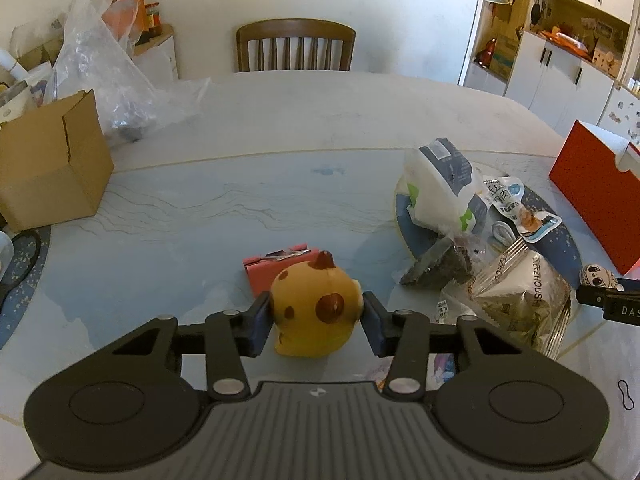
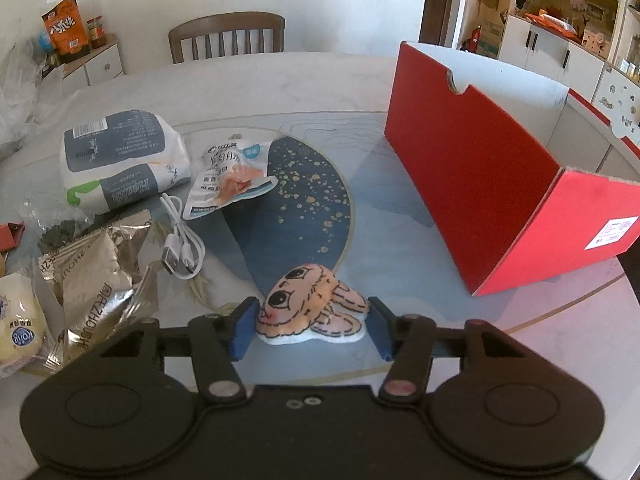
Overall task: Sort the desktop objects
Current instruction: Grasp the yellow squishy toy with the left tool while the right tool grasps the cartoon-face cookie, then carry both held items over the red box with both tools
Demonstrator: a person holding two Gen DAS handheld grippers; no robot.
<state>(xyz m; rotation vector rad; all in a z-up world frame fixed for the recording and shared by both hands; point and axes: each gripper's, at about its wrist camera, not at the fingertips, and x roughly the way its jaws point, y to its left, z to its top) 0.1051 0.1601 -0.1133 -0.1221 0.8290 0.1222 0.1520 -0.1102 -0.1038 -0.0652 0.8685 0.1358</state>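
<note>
A yellow plush toy [image 1: 316, 304] with brown spots lies on the glass-topped table [image 1: 200, 208] in the left wrist view. My left gripper [image 1: 316, 320] is shut on it, one blue pad pressing each side. In the right wrist view a pink big-eyed bunny plush [image 2: 300, 304] lies flat between the pads of my right gripper [image 2: 312, 324]. The left pad touches its face and a thin gap shows at the ear on the right, so this gripper is open. The bunny plush [image 1: 596, 278] also shows at the right edge of the left wrist view.
A brown cardboard box [image 1: 52, 160] stands open at the left and an open red box [image 2: 500, 184] at the right. Between them lie a tissue pack [image 2: 120, 160], snack packets [image 2: 96, 280], a white USB cable [image 2: 180, 248] and a red card holder [image 1: 272, 268]. A clear plastic bag [image 1: 108, 72] and a chair [image 1: 296, 46] are at the far side.
</note>
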